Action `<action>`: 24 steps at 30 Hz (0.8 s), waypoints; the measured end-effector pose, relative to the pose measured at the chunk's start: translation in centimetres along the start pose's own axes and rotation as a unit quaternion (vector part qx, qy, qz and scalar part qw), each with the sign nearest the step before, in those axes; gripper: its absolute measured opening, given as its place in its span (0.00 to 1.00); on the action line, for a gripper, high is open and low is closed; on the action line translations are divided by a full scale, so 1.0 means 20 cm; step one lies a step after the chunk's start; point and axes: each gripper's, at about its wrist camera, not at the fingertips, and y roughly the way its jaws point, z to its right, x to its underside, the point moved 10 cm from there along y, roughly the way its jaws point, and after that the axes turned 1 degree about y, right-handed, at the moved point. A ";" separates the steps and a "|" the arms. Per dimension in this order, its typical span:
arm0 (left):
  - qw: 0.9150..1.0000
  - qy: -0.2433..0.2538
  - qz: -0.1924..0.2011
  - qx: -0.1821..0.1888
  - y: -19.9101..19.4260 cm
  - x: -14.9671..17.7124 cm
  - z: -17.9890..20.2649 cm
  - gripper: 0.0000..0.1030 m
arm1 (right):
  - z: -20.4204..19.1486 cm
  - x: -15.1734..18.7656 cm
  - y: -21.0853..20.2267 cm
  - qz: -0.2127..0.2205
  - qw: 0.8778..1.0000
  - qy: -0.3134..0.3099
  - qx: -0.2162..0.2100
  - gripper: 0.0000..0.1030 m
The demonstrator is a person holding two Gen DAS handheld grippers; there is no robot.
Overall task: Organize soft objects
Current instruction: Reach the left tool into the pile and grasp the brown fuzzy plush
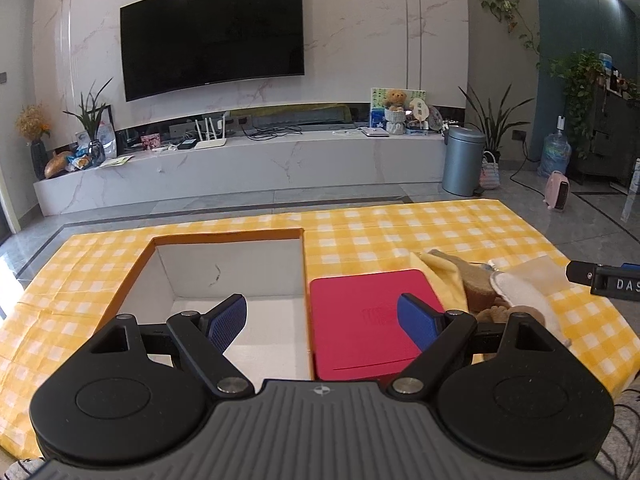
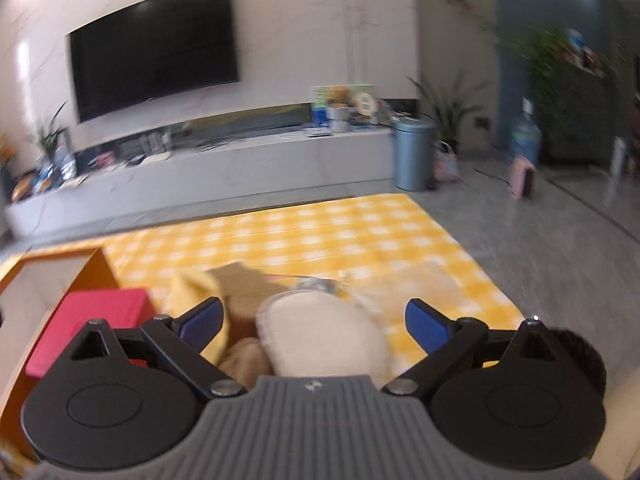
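Both grippers, left and right, gape empty over one checked yellow cloth; one open box, one red lid, one television upper left.

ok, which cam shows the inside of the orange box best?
Left wrist: the orange box sits straight ahead, its white floor and back wall sharp. Right wrist catches only a blurred corner at its left edge, interior mostly cut off.

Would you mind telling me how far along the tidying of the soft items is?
Nothing looks done: the open box holds nothing visible. Both the left gripper and right gripper are open, holding nothing. The soft pile beside the red lid remains unsorted.
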 end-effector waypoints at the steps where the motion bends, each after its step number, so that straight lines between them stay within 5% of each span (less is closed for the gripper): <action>1: 1.000 0.003 -0.002 0.005 0.00 0.00 0.03 0.97 | 0.03 0.00 0.01 -0.004 1.000 0.007 0.001 0.93; 8: 0.995 0.032 -0.045 0.078 0.01 0.04 0.33 0.97 | 0.19 0.04 0.07 -0.034 0.998 0.044 -0.005 0.93; 16: 0.972 0.119 -0.117 0.165 0.14 0.26 0.76 0.97 | 0.30 0.12 0.12 -0.050 0.993 0.104 -0.011 0.93; 24: 0.968 0.110 -0.185 0.132 0.36 0.42 0.88 0.94 | 0.34 0.13 0.14 -0.054 0.989 0.134 -0.013 0.93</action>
